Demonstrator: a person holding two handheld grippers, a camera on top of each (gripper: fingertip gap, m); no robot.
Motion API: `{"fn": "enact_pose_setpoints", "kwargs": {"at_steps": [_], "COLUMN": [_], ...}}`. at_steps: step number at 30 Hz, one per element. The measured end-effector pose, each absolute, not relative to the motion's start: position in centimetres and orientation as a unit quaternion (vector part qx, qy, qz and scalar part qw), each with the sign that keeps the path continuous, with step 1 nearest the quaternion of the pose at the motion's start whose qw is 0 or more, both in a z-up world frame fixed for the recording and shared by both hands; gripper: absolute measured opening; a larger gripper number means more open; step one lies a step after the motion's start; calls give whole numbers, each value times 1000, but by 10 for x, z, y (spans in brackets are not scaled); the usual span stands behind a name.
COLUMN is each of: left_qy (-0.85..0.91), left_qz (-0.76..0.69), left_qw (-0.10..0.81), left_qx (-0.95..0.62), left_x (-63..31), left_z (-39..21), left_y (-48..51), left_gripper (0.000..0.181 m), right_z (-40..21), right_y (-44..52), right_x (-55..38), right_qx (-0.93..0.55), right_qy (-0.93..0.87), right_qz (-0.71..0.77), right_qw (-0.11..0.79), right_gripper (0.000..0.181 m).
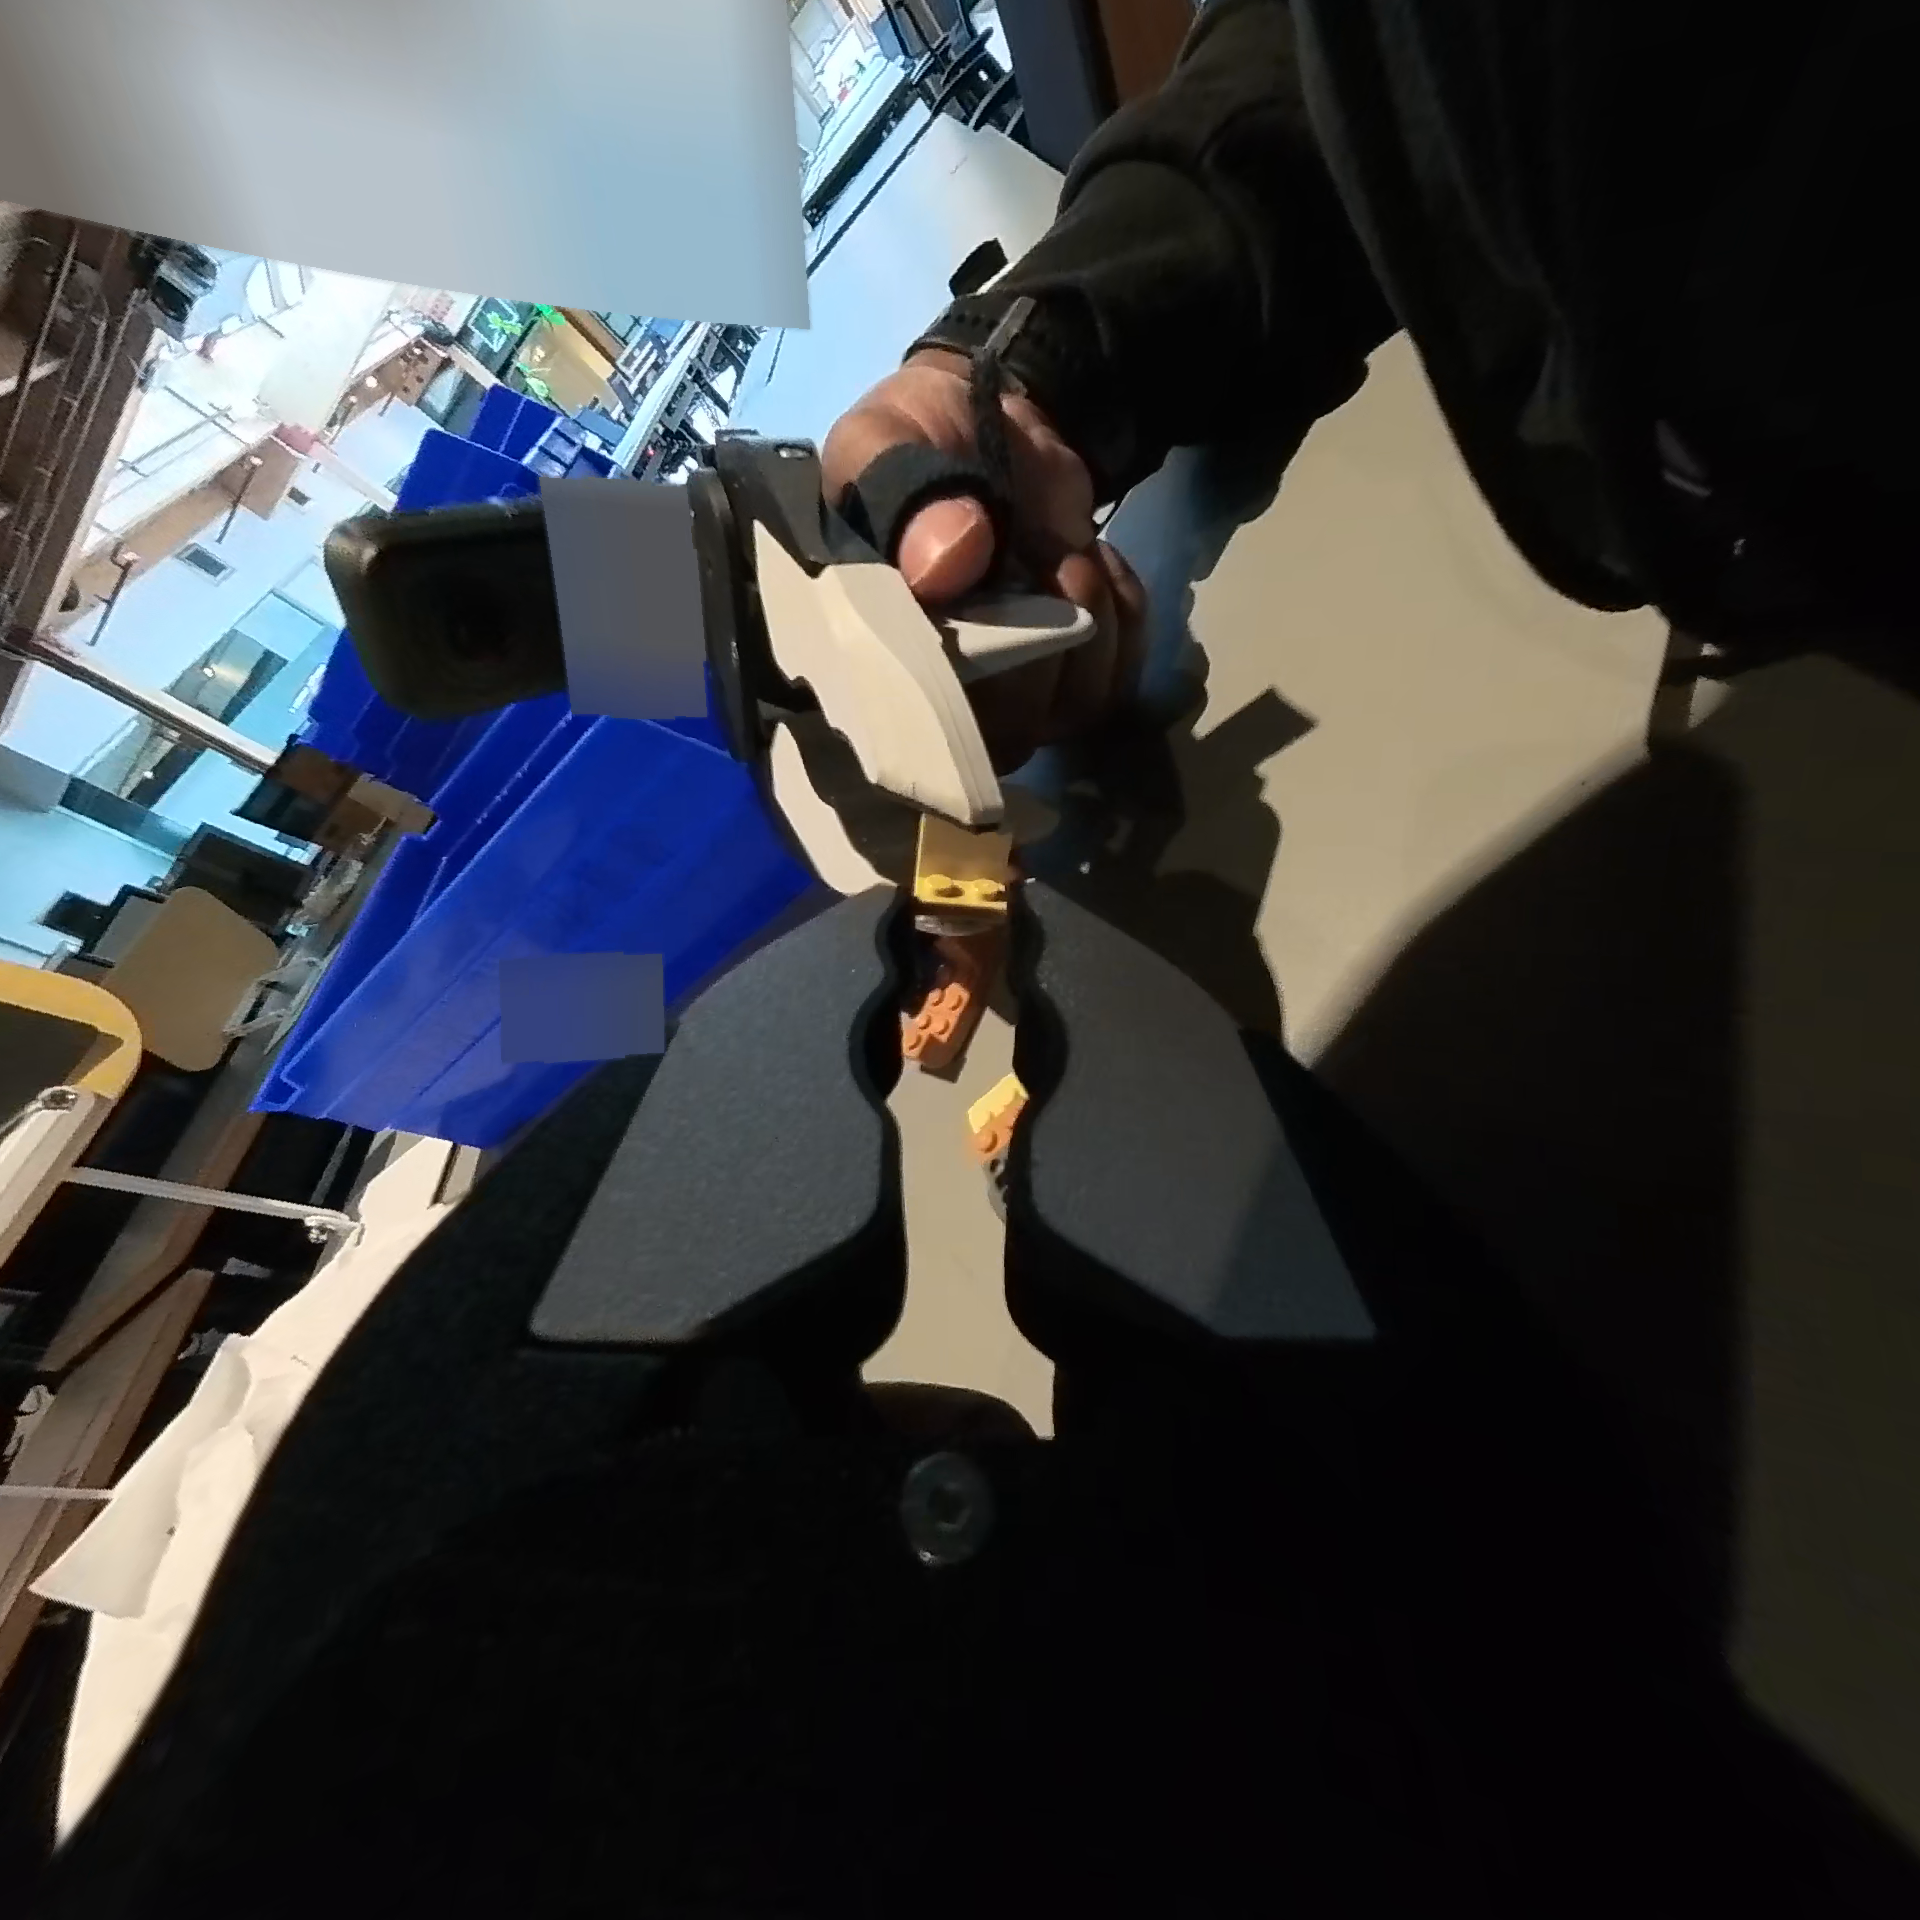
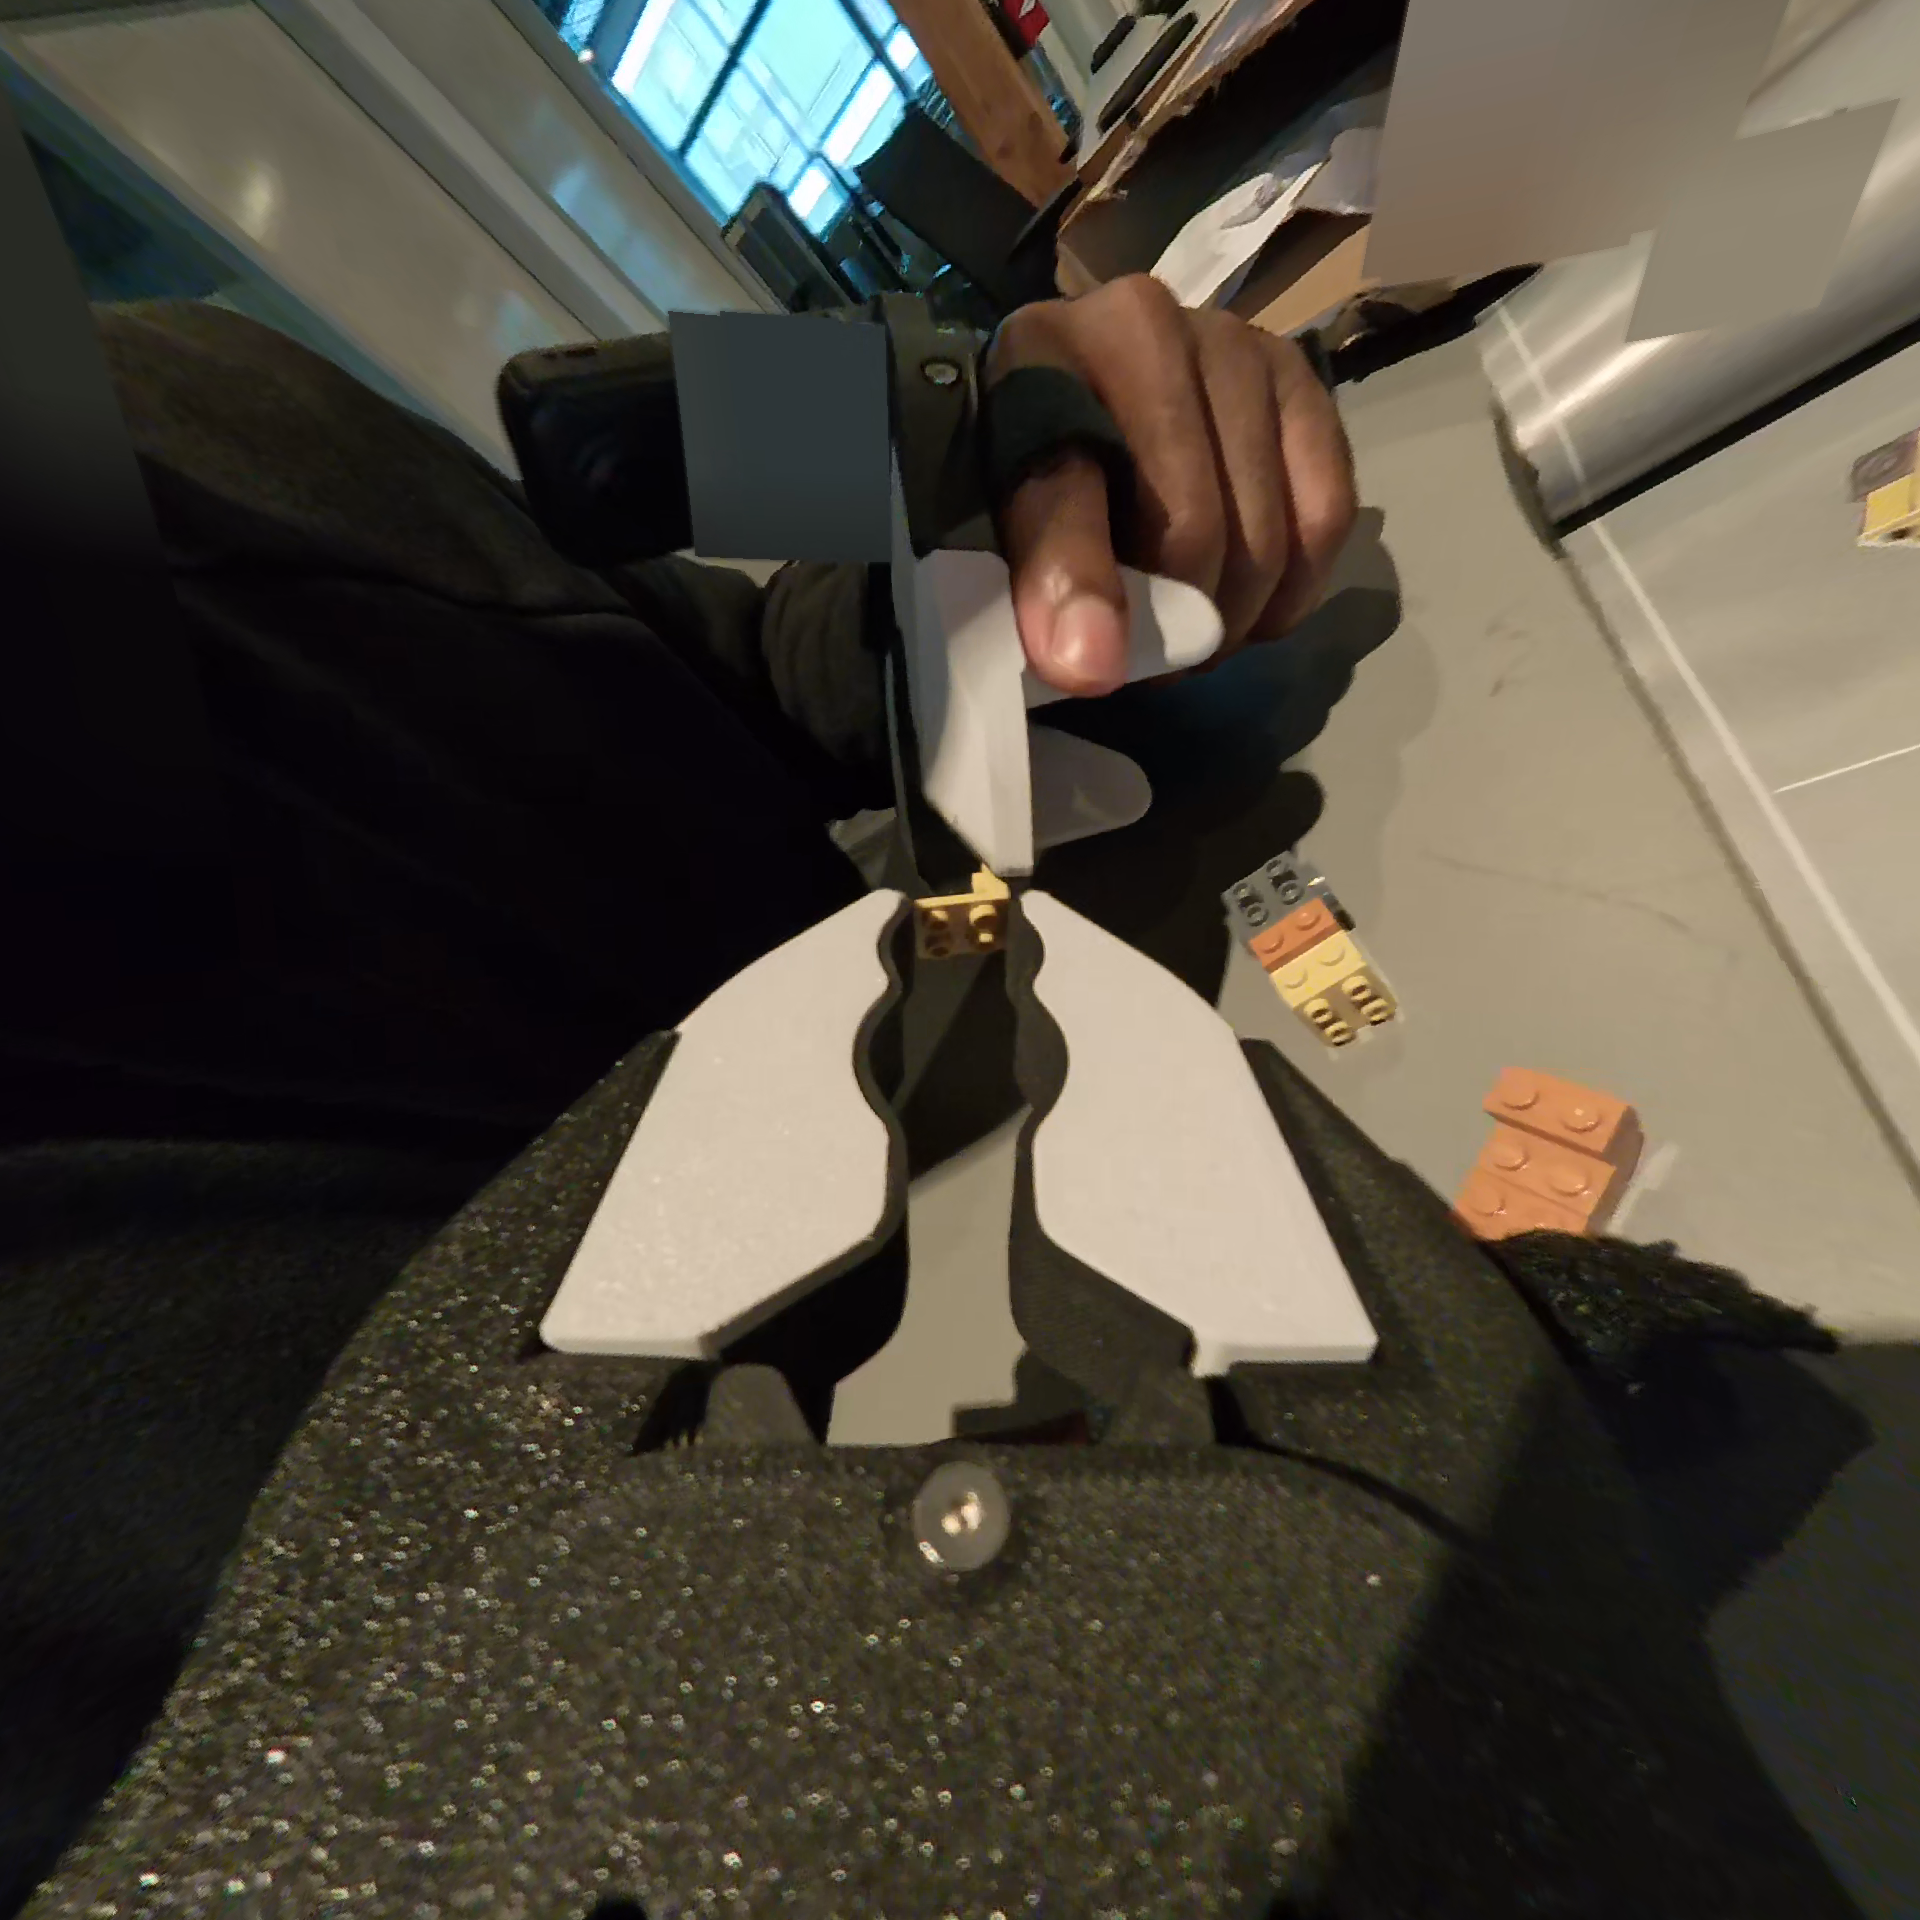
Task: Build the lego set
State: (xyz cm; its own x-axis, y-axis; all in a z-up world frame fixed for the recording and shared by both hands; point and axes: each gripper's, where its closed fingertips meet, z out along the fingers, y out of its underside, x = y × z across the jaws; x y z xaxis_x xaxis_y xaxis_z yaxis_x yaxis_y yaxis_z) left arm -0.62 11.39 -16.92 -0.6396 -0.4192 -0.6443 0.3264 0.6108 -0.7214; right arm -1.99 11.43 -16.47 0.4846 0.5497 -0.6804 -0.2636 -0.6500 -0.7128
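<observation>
A small yellow-tan lego piece [image 1: 961, 868] with two studs on one face hangs in the air above the grey table [image 2: 1558, 831]. Both grippers pinch it from opposite sides. My left gripper [image 1: 961, 914] has dark fingers and is closed on its lower end. My right gripper [image 1: 977, 821] comes down from above with grey fingers, closed on its upper end. In the right wrist view my right gripper [image 2: 961, 914] is shut on the tan studded plate [image 2: 961, 932]. The left gripper [image 2: 1003, 852] meets it from above, on a brighter yellow part [image 2: 987, 888].
A small build of dark grey, orange and tan bricks [image 2: 1309, 956] and stacked orange bricks [image 2: 1548, 1164] lie on the table to the right. An orange brick [image 1: 940, 1023] and a yellow brick [image 1: 997, 1112] lie below the grippers. Blue bins [image 1: 540, 831] stand behind.
</observation>
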Motion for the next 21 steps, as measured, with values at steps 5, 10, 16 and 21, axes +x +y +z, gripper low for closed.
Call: {"fn": "enact_pose_setpoints", "kwargs": {"at_steps": [5, 10, 16, 21], "left_qy": [785, 761, 746, 742], "left_qz": [-476, -526, -557, -569], "left_qw": [386, 328, 269, 235], "left_qx": [-90, -192, -249, -266], "left_x": [-4, 9, 12, 12], "left_z": [-164, -154, -159, -160], "left_y": [119, 129, 132, 130], "left_gripper": [15, 15, 16, 15], "right_z": [-157, -148, -149, -150], "right_y": [123, 128, 129, 132], "right_x": [-3, 27, 19, 15], "right_qx": [-764, -781, -776, -770], "right_qy": [-95, -149, -194, -209], "right_qz": [439, 262, 211, 188], "right_qw": [463, 548, 562, 573], "right_gripper": [25, 26, 26, 23]}}
